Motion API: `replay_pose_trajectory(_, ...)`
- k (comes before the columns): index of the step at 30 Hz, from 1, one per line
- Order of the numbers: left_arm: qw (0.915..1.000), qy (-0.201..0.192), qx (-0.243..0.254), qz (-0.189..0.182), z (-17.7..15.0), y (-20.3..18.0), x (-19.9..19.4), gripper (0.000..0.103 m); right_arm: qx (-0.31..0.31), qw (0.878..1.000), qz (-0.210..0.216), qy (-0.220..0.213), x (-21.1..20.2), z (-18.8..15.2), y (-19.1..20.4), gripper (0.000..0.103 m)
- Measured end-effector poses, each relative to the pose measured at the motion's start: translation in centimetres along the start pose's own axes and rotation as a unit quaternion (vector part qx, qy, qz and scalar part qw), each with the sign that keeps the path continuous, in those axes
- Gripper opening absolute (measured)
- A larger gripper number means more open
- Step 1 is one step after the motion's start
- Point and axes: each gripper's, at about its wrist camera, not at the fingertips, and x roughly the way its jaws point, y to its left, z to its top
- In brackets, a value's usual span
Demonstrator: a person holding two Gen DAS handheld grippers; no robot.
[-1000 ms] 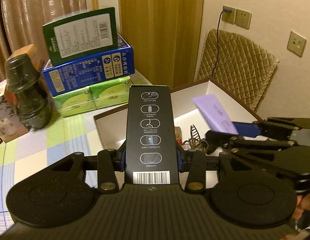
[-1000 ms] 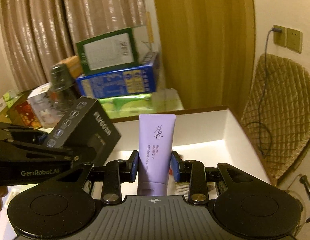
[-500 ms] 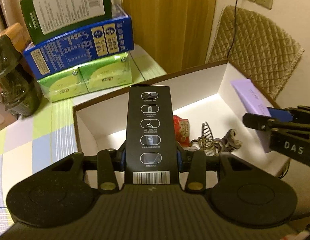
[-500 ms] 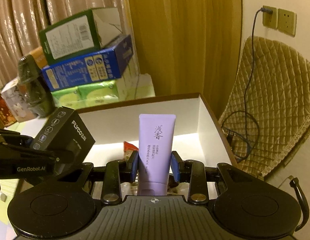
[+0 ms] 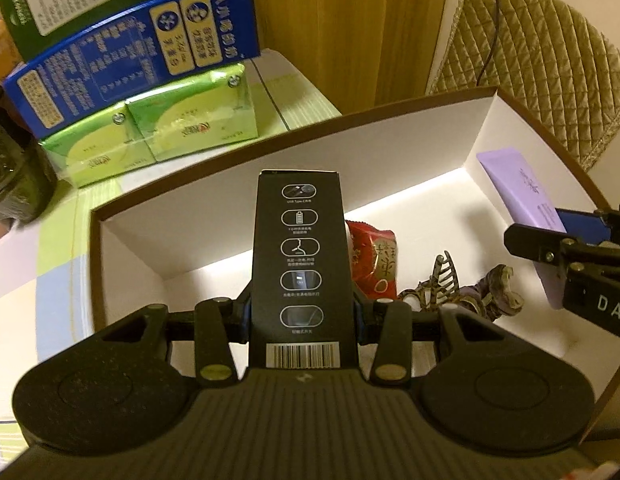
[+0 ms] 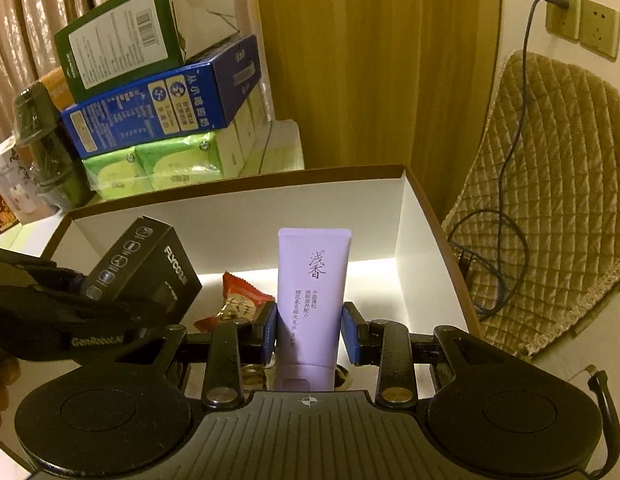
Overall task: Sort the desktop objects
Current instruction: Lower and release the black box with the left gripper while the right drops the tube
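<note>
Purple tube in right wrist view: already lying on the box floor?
No. The purple tube stands upright between the right gripper fingers, held above the white box, not lying on its floor.

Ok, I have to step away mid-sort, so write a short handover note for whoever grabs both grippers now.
Left gripper: shut on the black box, held above the cardboard box.
Right gripper: shut on the purple tube, also above the cardboard box, right side.
Done: red snack packet, hair claw and a small figurine already lie on its floor.
Left: lower and release the black box and the tube inside. The stacked cartons and dark jar behind stand outside; whether they go in is unclear.
</note>
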Motion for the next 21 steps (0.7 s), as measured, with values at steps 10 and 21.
replay_pose_trajectory(10,1.0,-0.004,0.008,0.002,0.3,0.0,0.4,0.052,-0.011,1.0,0.004,0.015,1.5,0.5,0.0,0.031)
replay_pose_trajectory(21,1.0,-0.004,0.003,0.006,0.1,1.1,0.0,0.058,-0.016,0.998,0.025,0.047,3.8,1.3,-0.1,0.031)
